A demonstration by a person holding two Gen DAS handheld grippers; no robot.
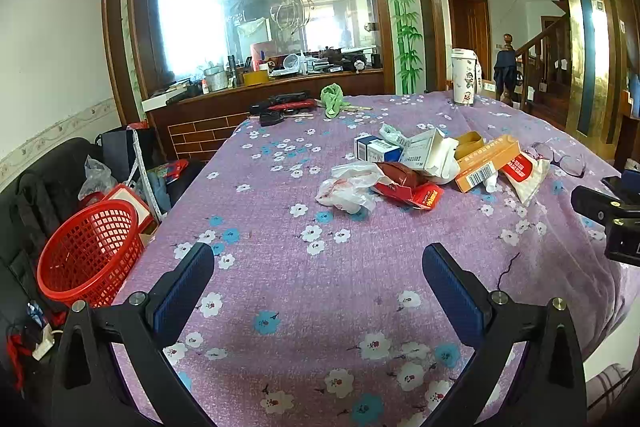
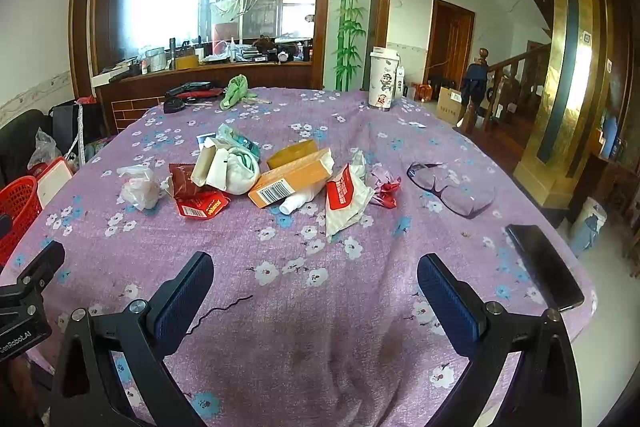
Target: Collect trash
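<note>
Each tool, left and right, has black triangular arms. Blue ribbed pads line the fingers, with silver screws at the joints

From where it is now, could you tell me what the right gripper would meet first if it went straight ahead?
Probably the white-and-red packet, nearest the right gripper; only bare tablecloth lies between, though depth is uncertain.

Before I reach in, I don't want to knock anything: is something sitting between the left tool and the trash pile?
Nothing visible does. Only bare flowered tablecloth lies between the open left tool and the trash pile. The red basket sits off the table's left edge, also unobstructed.
</note>
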